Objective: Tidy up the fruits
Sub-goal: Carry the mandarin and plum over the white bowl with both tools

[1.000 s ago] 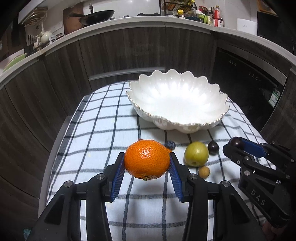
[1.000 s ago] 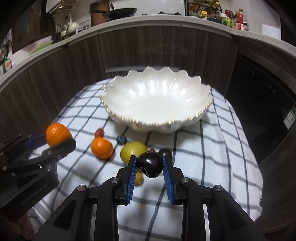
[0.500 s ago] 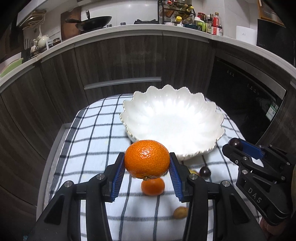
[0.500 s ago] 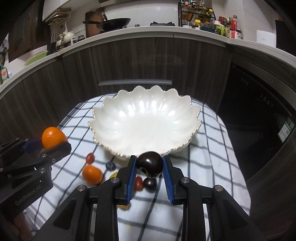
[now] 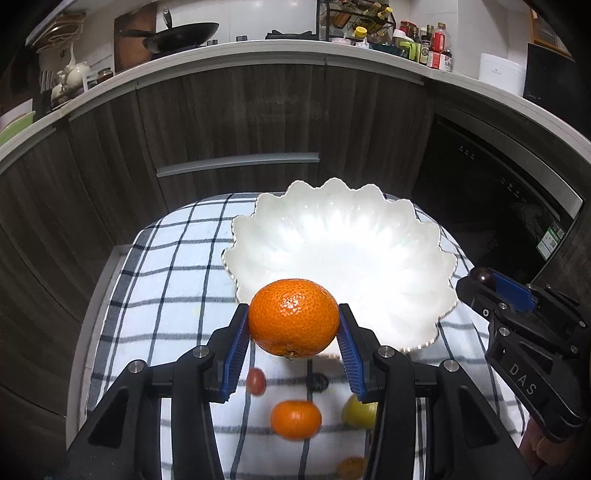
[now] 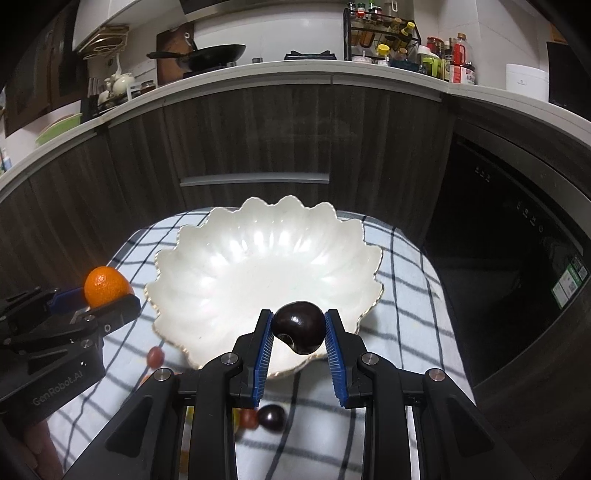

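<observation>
My left gripper (image 5: 293,325) is shut on a large orange (image 5: 293,317) and holds it in the air at the near rim of the white scalloped bowl (image 5: 332,240). My right gripper (image 6: 298,328) is shut on a dark plum (image 6: 298,326) and holds it above the bowl's near rim (image 6: 221,280). The bowl has nothing in it. On the checked cloth (image 5: 166,288) below lie a small orange (image 5: 295,419), a red cherry tomato (image 5: 256,381), a blueberry (image 5: 317,381), a green-yellow fruit (image 5: 356,413) and another dark plum (image 6: 270,416).
Dark wood cabinets (image 5: 240,122) curve behind the table, with a counter holding a wok (image 5: 184,33) and bottles (image 5: 424,44). A black appliance (image 6: 517,229) stands to the right. The cloth's edges drop off left and right.
Both grippers have risen and moved forward with their fruit, from low over the cloth to the bowl's near rim. The loose fruits have slid to the bottom of both views.
</observation>
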The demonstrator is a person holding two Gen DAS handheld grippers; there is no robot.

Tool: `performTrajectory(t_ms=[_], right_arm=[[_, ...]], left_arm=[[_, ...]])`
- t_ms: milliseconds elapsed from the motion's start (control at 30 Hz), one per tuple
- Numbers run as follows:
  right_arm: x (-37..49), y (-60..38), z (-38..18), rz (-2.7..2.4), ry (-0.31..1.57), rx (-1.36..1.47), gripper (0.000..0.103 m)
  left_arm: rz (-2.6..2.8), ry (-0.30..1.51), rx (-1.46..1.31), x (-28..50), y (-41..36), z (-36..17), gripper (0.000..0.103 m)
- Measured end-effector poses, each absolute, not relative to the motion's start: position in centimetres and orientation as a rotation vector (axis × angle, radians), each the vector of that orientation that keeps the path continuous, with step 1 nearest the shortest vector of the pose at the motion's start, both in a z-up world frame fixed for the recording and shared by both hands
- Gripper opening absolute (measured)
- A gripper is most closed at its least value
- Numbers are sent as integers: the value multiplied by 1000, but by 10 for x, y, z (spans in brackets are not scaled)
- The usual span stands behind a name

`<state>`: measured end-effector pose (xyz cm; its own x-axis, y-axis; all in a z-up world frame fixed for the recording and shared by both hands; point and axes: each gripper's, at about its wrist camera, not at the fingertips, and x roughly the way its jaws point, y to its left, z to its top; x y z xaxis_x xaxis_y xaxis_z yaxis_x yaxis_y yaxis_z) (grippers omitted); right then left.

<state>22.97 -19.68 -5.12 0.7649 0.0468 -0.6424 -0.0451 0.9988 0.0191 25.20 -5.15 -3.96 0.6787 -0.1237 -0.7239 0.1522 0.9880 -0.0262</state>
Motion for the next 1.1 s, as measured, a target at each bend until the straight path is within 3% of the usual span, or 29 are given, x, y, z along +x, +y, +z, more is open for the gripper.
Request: performTrajectory(t_ms=[1100], right_arm=[[325, -214, -70, 41, 809, -7, 29]], left_arm=[[-188, 889, 35, 331, -65, -70, 46]])
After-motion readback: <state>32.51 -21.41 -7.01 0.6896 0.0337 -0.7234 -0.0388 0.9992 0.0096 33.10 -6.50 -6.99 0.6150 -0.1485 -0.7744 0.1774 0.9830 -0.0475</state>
